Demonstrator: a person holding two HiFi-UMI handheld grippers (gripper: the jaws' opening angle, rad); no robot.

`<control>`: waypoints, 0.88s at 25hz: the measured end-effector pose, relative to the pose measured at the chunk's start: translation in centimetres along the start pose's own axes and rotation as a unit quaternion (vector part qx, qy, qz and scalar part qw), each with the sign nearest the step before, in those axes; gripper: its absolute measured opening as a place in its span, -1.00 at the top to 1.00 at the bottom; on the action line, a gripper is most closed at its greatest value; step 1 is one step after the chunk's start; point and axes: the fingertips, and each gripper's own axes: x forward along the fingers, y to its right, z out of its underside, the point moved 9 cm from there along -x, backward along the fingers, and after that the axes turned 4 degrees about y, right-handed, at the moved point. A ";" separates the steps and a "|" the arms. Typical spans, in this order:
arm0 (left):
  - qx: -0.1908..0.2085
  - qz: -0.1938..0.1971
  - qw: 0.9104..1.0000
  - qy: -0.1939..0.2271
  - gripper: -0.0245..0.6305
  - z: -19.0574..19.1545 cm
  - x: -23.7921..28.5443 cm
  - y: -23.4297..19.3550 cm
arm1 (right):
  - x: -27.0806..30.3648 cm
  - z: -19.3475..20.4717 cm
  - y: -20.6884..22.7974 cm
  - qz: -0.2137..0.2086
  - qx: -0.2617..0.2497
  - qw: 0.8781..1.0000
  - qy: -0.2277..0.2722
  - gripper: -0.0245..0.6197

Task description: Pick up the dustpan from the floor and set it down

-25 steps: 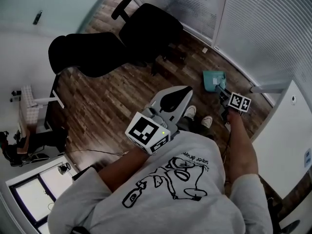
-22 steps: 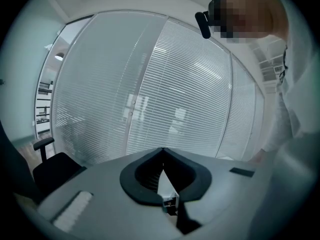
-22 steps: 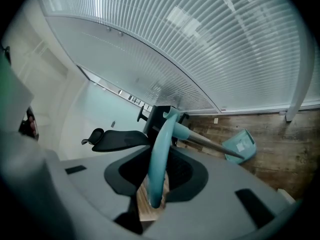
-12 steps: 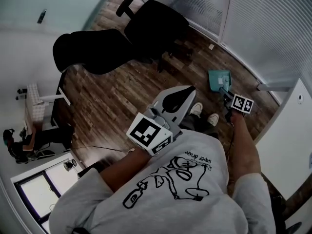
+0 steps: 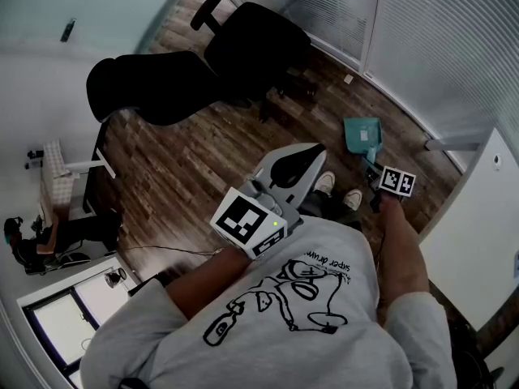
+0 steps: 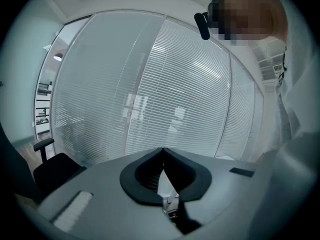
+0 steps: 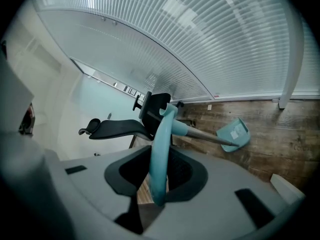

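Observation:
A teal dustpan [image 5: 361,134] with a long handle hangs low over the wooden floor by the blinds. I cannot tell whether its pan [image 7: 234,134] touches the boards. My right gripper [image 5: 375,171] is shut on the curved teal grip [image 7: 162,134] at the handle's top end, and a grey shaft runs from there down to the pan. In the right gripper view the right gripper [image 7: 159,156] has the grip wedged upright between its jaws. My left gripper [image 5: 310,152] is held in front of the body, shut and with nothing in it. Its tips [image 6: 162,150] meet against the blinds.
Two black office chairs [image 5: 251,43] [image 5: 146,87] stand on the wood floor [image 5: 186,160] to the upper left. Window blinds [image 5: 438,39] line the far side. A white cabinet [image 5: 478,233] stands at the right. The person's shoes [image 5: 336,191] are just below the dustpan.
My right gripper has sunk a little with the dustpan's handle in it. The left gripper has kept still.

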 end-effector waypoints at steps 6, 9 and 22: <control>0.002 0.004 1.000 -0.003 0.92 -0.1 0.1 0.5 | -0.6 1.6 0.1 0.008 0.012 1.000 0.002 0.71; 0.002 0.006 1.000 -0.003 0.92 -0.1 0.1 0.5 | -0.5 2.1 -0.1 0.014 0.012 1.000 -0.001 0.71; -0.002 0.007 1.000 -0.001 0.92 0.4 0.5 0.8 | -0.8 3.6 0.7 0.027 0.047 0.998 -0.011 0.70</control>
